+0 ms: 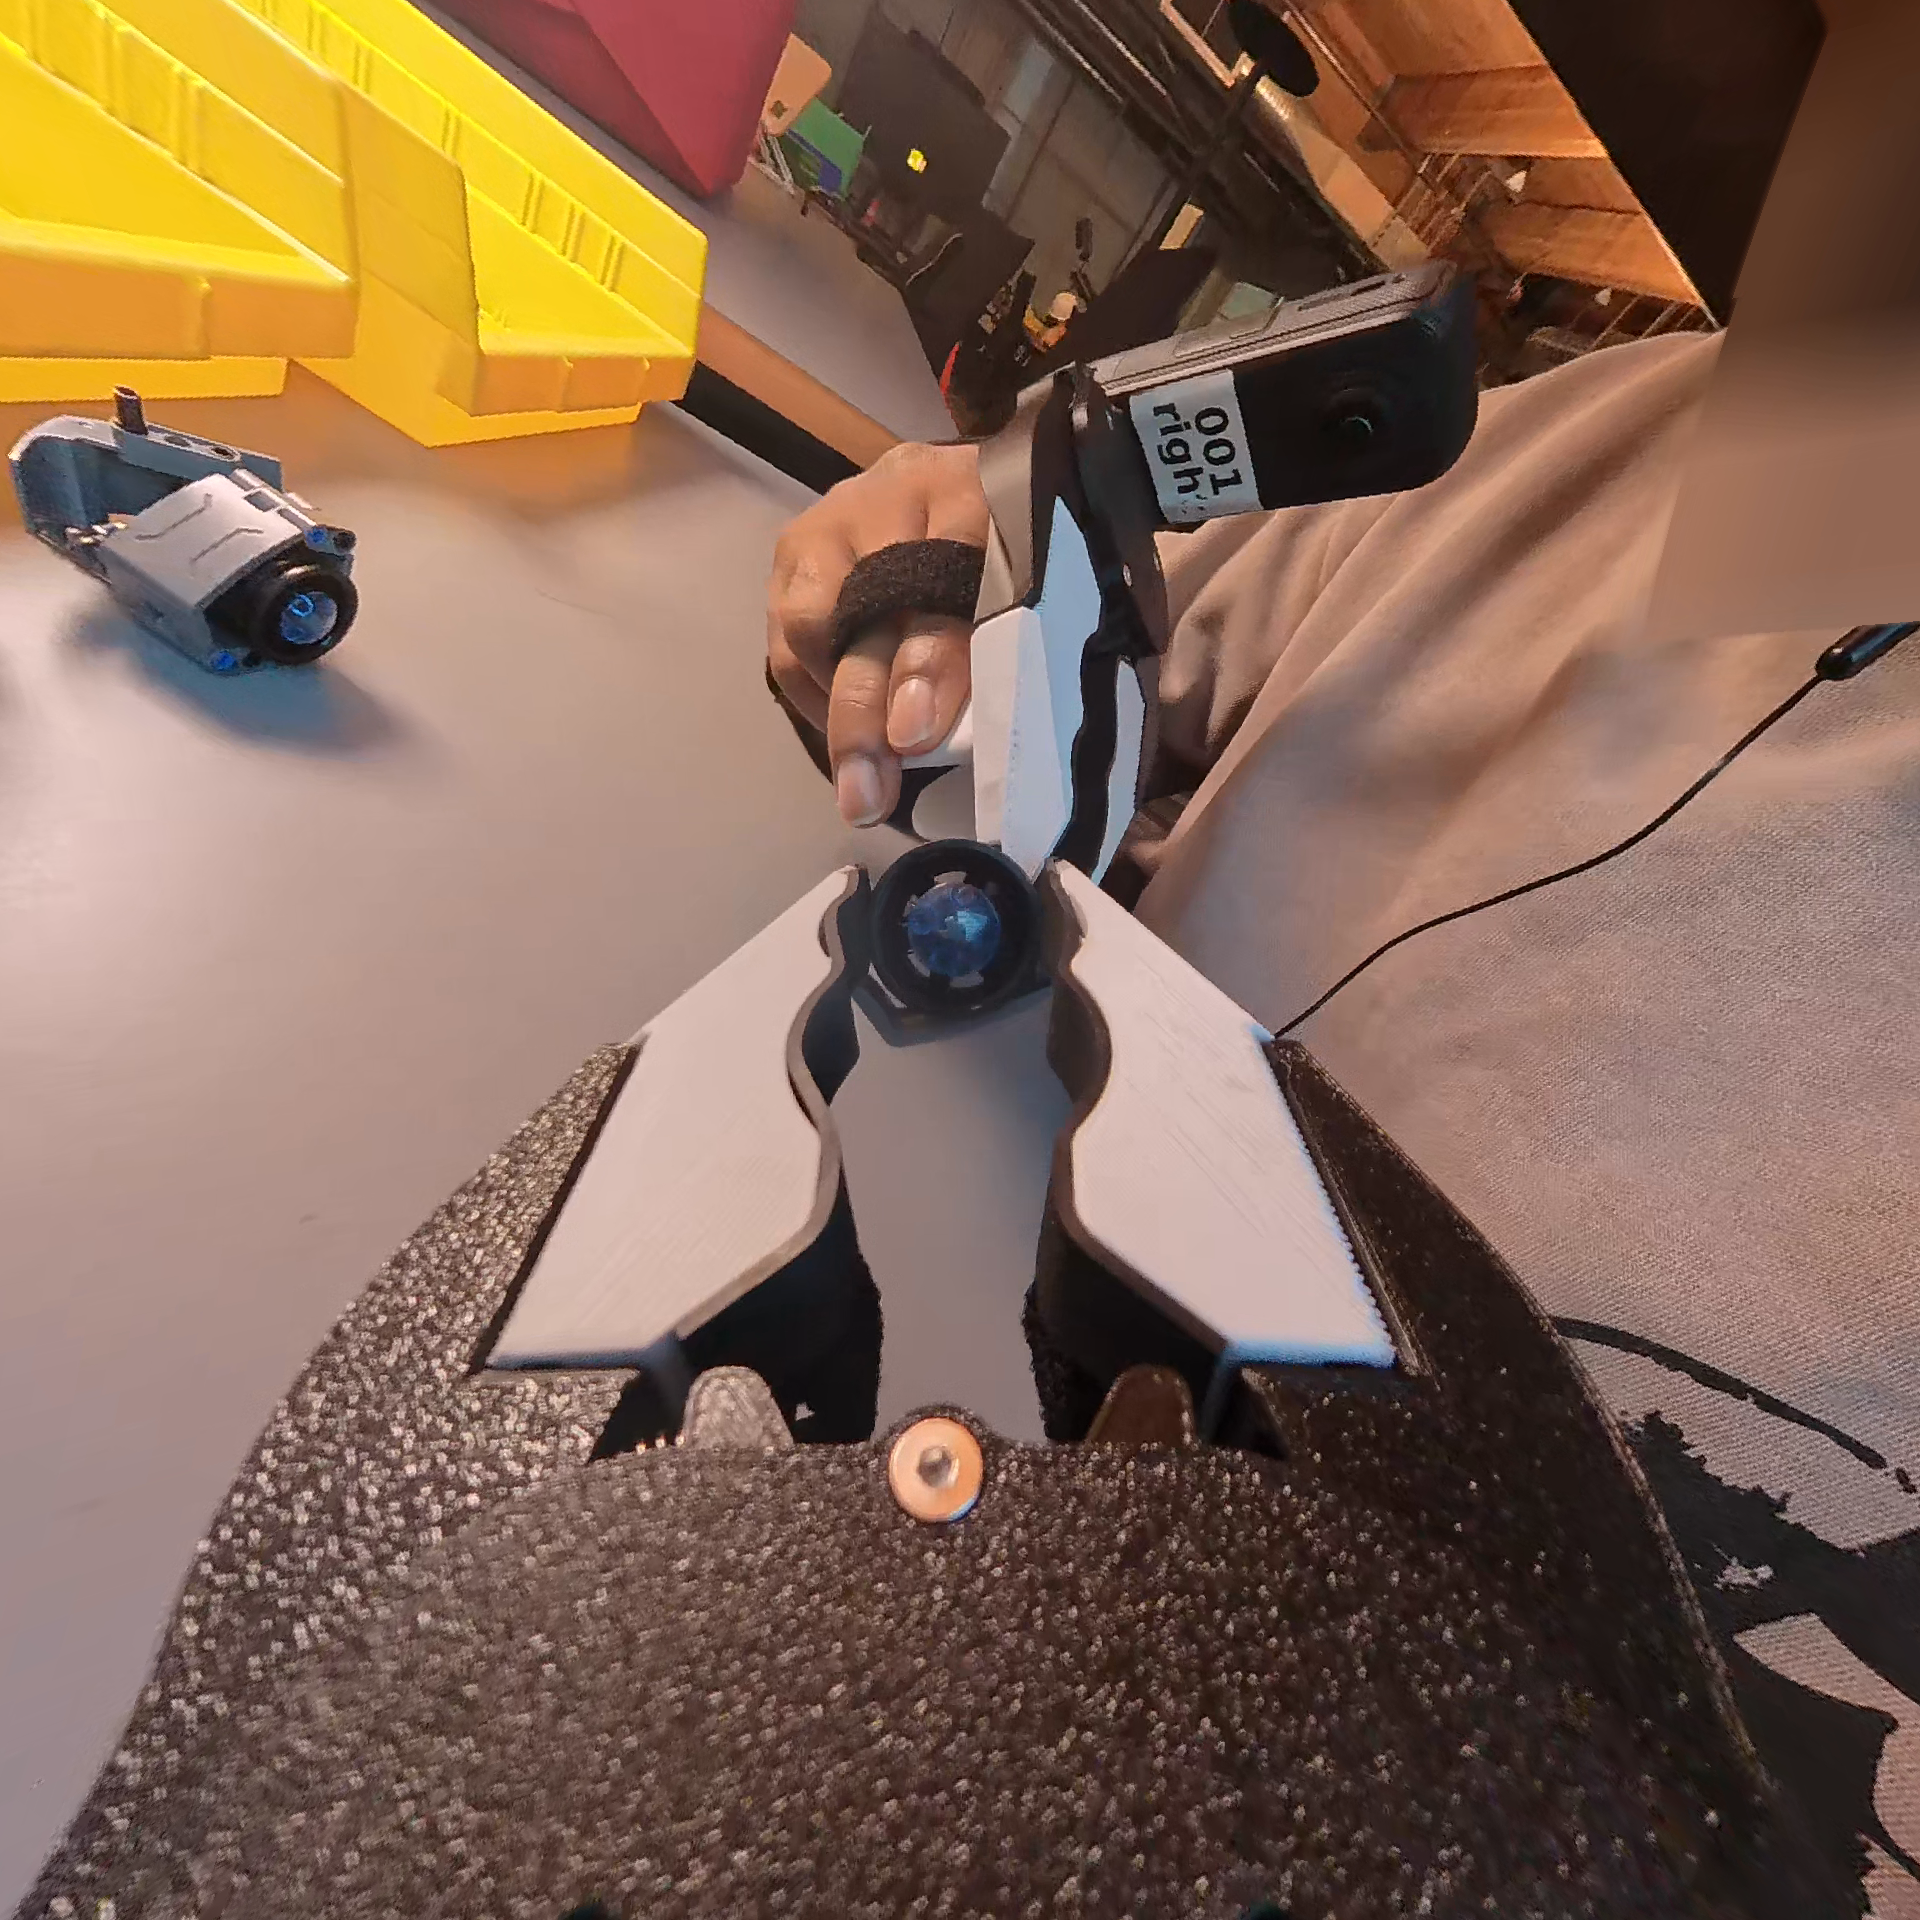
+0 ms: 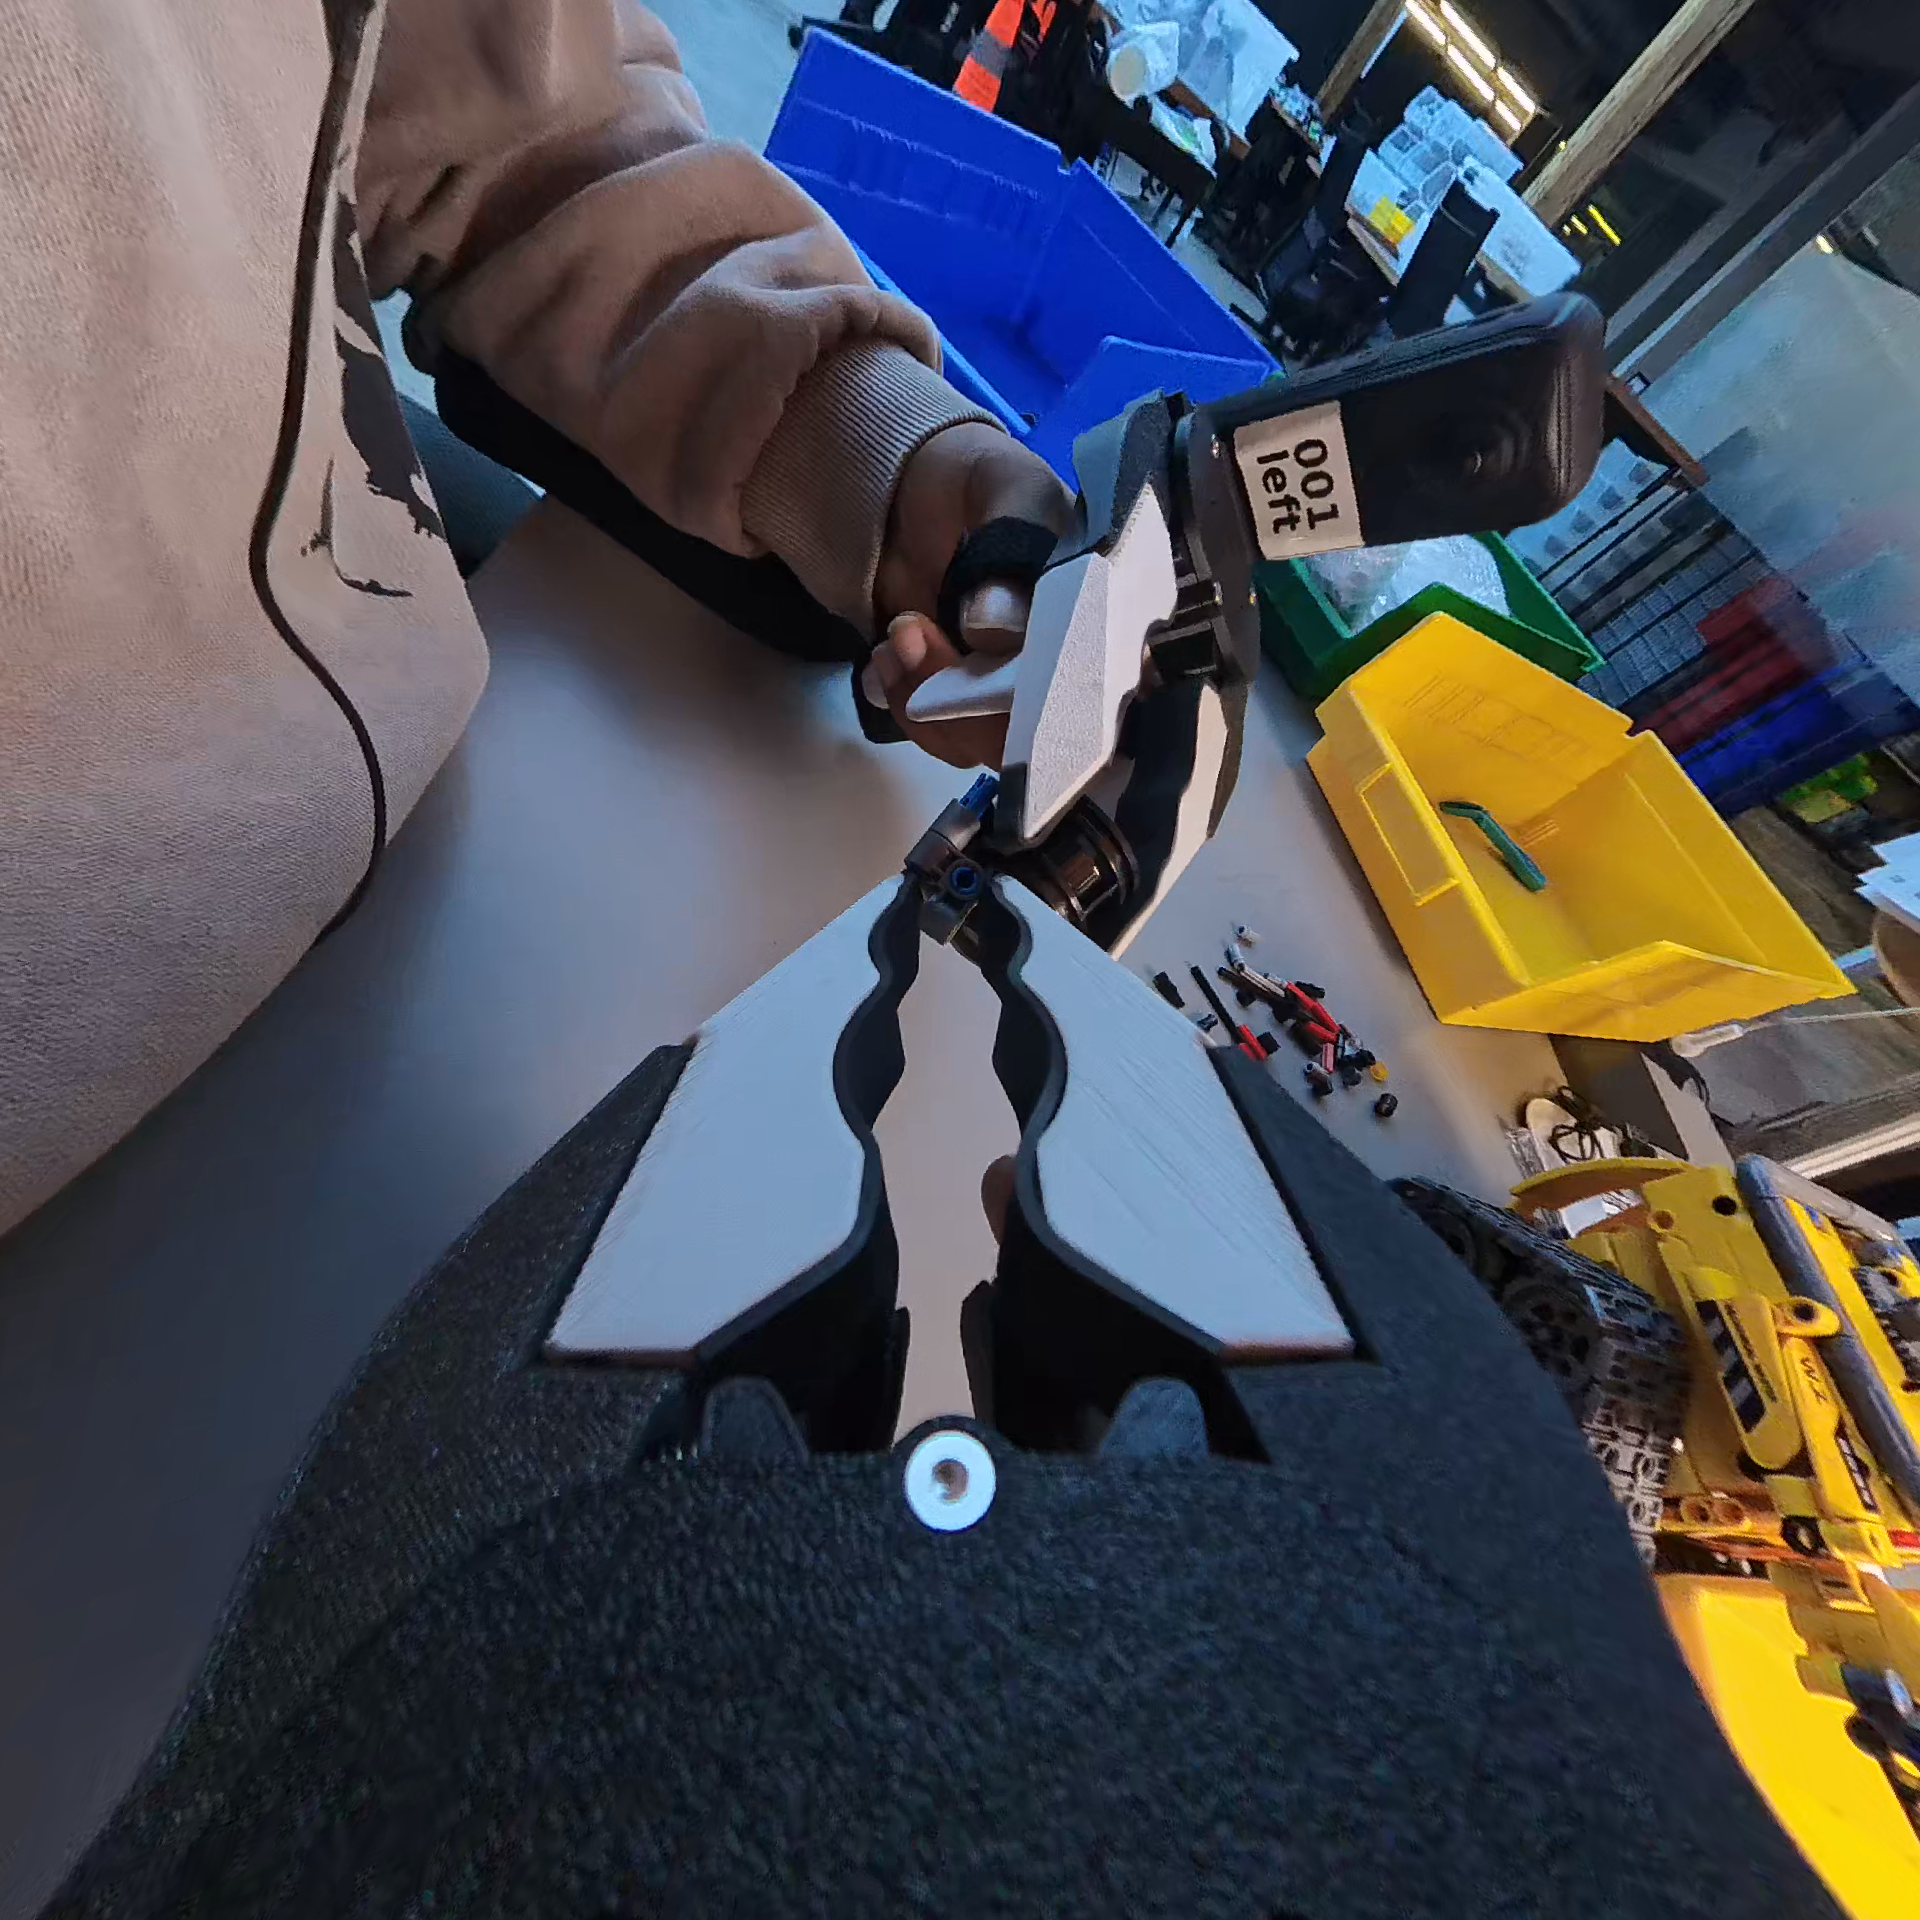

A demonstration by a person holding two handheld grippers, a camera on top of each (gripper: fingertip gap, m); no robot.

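While left tongs (image 1: 951, 940) clamp the black lens assembly (image 1: 954, 928) above the bench (image 1: 416, 883), right tongs (image 2: 961, 894) grip its grey rear end; second assembly (image 1: 197, 551) lies beside yellow bins (image 1: 343, 208).

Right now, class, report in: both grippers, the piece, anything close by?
Left gripper shut on lamp piece. Right gripper shut on its other end. Second lamp piece lies apart on table.

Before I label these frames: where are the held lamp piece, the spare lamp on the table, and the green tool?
held lamp piece (image 1: 954, 928): left wrist view, blue lens.
spare lamp (image 1: 197, 545): left wrist view, grey body.
green tool (image 2: 1496, 844): right wrist view, mid-handle.
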